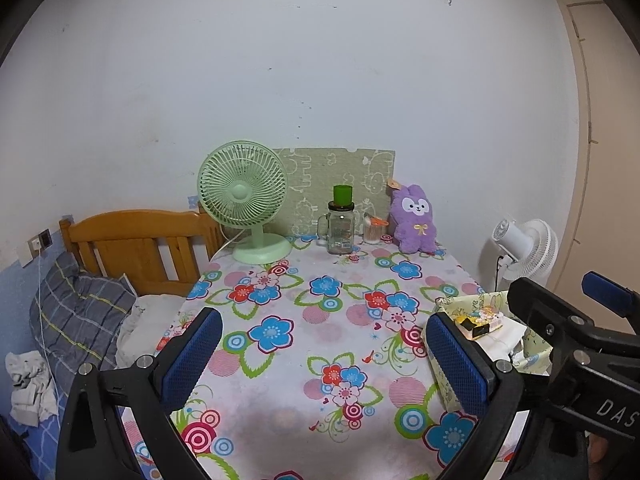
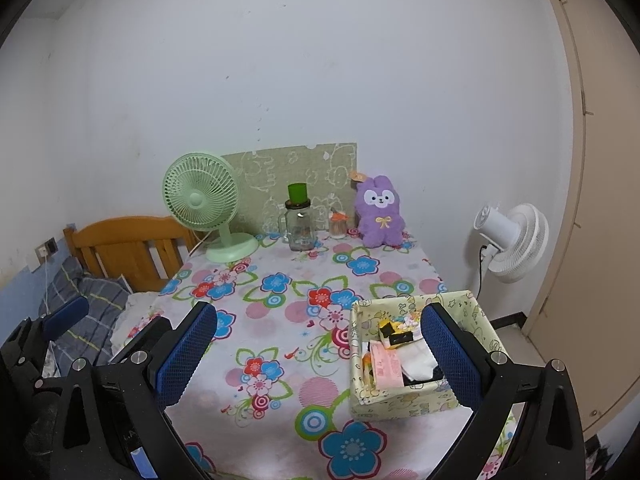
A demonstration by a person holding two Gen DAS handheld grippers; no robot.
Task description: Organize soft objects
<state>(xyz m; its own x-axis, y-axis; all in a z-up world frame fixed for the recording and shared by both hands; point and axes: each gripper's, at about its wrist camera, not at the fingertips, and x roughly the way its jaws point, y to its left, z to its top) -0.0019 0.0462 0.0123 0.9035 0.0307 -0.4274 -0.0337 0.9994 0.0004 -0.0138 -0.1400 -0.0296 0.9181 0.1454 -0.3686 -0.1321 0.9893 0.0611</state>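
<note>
A purple plush bunny (image 1: 414, 220) stands upright at the far right of the flowered table (image 1: 304, 320), against the wall; it also shows in the right wrist view (image 2: 380, 212). A pale yellow fabric box (image 2: 420, 396) at the table's right edge holds socks, a pink packet and small soft items; its corner shows in the left wrist view (image 1: 452, 304). My left gripper (image 1: 324, 354) is open and empty above the near table. My right gripper (image 2: 318, 350) is open and empty, its right finger (image 2: 452, 356) over the box.
A green desk fan (image 1: 244, 200), a glass mug jar with a green cup on top (image 1: 340, 224) and a toothpick jar (image 1: 373, 229) stand at the back. A wooden bed headboard (image 1: 136, 244) and pillow (image 1: 76, 312) lie left. A white floor fan (image 2: 510, 240) stands right.
</note>
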